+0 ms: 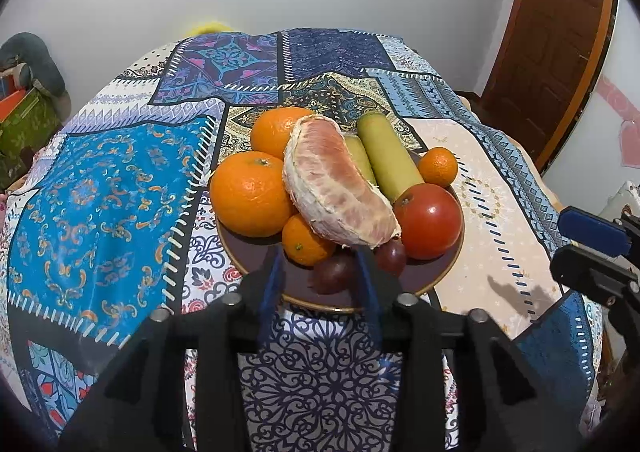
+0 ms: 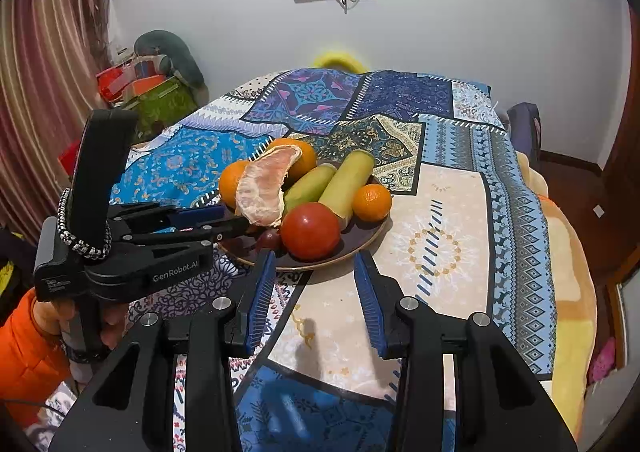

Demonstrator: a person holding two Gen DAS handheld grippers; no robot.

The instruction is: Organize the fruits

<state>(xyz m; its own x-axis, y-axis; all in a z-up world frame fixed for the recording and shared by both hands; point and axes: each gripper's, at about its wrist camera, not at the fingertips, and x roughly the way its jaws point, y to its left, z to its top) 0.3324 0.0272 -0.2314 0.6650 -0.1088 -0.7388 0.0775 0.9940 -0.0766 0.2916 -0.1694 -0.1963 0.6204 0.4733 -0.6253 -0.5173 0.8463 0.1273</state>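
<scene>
2 grippers hovering open: left gripper (image 1: 320, 276) at the plate's (image 1: 248, 252) 6 o'clock rim near the pomelo segment (image 1: 340, 188), right gripper (image 2: 316, 288) gripping nothing.

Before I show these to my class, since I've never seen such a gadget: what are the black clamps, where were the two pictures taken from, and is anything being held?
There is no robot. A person holds a clamp tool in each hand, and each tool has a wide-angle camera looking along its two jaws. One picture is taken from the left gripper, the other from the right gripper. The right one's picture also shows the left tool from the side, held by a hand in an orange sleeve.

On the patterned cloth stands a dark plate. It holds oranges, a peeled citrus segment, a red tomato, two green stick-shaped pieces and small dark purple fruits.

Both pairs of jaws stand open. The left reaches over the plate's near edge and the right hovers over the cloth. Nothing is held.
</scene>
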